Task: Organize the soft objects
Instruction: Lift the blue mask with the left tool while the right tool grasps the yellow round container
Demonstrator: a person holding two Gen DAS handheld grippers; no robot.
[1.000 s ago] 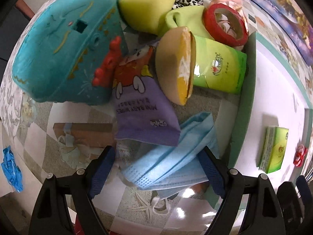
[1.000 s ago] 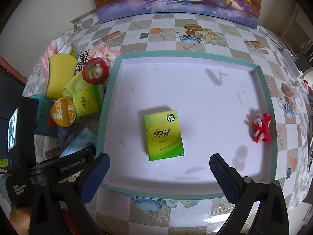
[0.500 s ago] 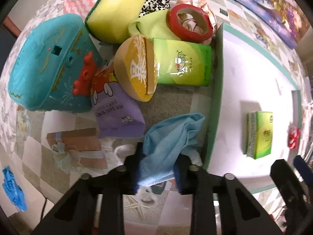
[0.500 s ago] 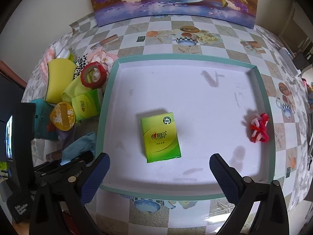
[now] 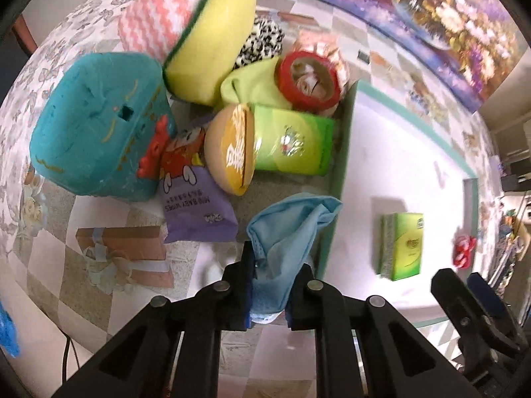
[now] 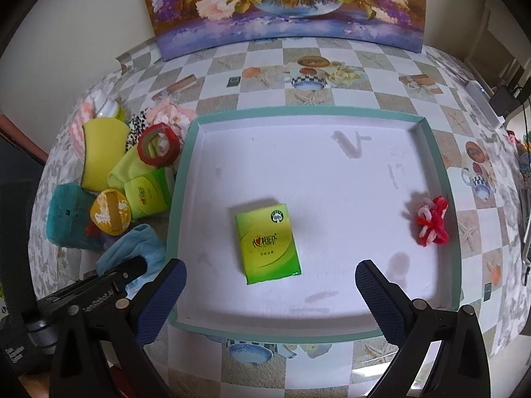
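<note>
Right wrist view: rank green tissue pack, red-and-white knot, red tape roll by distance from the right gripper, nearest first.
From the right gripper, open over the tray's near edge:
1. Green tissue pack, in the tray, just ahead, slightly left of centre.
2. Red-and-white knot, in the tray, far right side.
3. Red tape roll, outside the tray, in the pile to the far left.

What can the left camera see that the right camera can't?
Only the left wrist view shows the purple wipes packet and the left gripper pinching the blue face mask.

Only the right wrist view shows the whole white tray, the open right gripper and the full flower painting.

Both show the green tissue pack, the red yarn knot and the teal plush.
</note>
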